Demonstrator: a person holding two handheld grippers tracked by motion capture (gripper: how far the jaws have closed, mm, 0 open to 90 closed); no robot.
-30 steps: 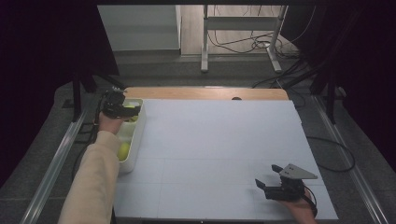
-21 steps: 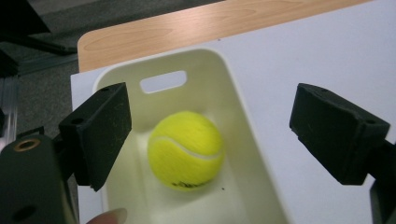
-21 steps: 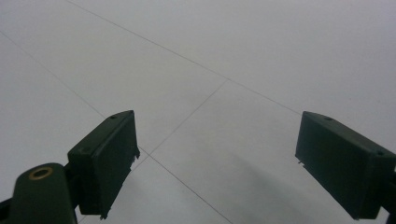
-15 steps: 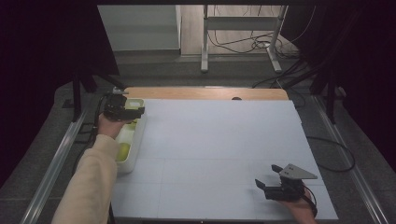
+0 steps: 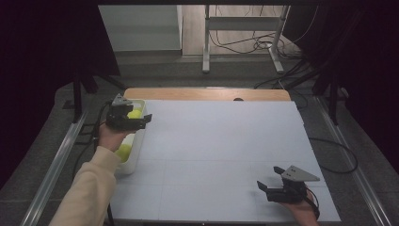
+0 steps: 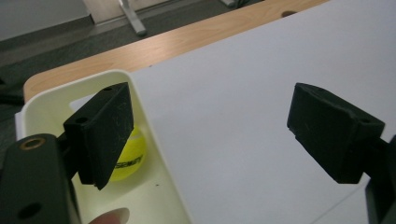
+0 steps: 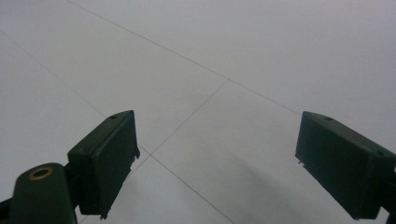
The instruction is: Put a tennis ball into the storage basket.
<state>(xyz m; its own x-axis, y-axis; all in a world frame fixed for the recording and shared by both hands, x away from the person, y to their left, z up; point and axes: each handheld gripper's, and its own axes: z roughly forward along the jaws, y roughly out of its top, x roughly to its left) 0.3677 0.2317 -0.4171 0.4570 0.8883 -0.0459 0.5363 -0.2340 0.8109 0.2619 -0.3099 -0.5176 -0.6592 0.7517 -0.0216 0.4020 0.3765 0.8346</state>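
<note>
My left gripper (image 5: 143, 120) hovers over the far end of a white bin (image 5: 134, 159) at the board's left edge and points right, toward the board. Its jaws stand apart with nothing between them and have just been closing slightly. Two yellow tennis balls lie in the bin, one (image 5: 135, 113) right by the gripper and one (image 5: 123, 151) nearer the person. In the left gripper view (image 6: 210, 116) a ball (image 6: 127, 157) peeks out behind the left jaw, inside the bin (image 6: 70, 91). My right gripper (image 5: 269, 178) (image 7: 215, 140) is open and empty, low over the board's front right.
A white board (image 5: 221, 146) with thin seam lines covers the table; a strip of wooden tabletop (image 5: 202, 93) shows at its far edge. Metal rails run along both sides. A stand's legs and cables lie on the floor beyond the table.
My left gripper has moved from the bin's far end toward the person and slightly right, rising a little. The right gripper has stayed where it was.
</note>
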